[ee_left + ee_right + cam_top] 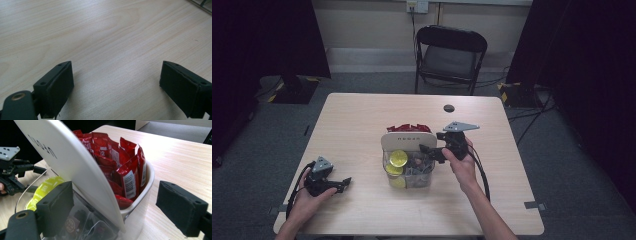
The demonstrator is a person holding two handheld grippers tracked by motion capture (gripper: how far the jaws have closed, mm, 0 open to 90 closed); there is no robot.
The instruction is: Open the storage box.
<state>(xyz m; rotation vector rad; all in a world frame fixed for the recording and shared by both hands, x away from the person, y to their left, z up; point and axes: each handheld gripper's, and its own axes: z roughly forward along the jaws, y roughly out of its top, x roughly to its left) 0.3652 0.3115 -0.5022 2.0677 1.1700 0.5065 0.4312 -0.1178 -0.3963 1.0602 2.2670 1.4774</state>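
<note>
A white organiser stands mid-table, with an upright white divider panel. Behind the panel, several red sachets stand packed in a white tub; they also show as red sachets in the high view. In front sits a clear bin holding yellow-green round capsules and dark ones. My right gripper is open at the organiser's right side, its jaws spanning the panel's edge and the tub. My left gripper rests open over bare wood at the front left.
The light wooden table has a small dark round cap near its far edge. A black folding chair stands beyond the table. Cables trail from both grippers toward the front edge.
</note>
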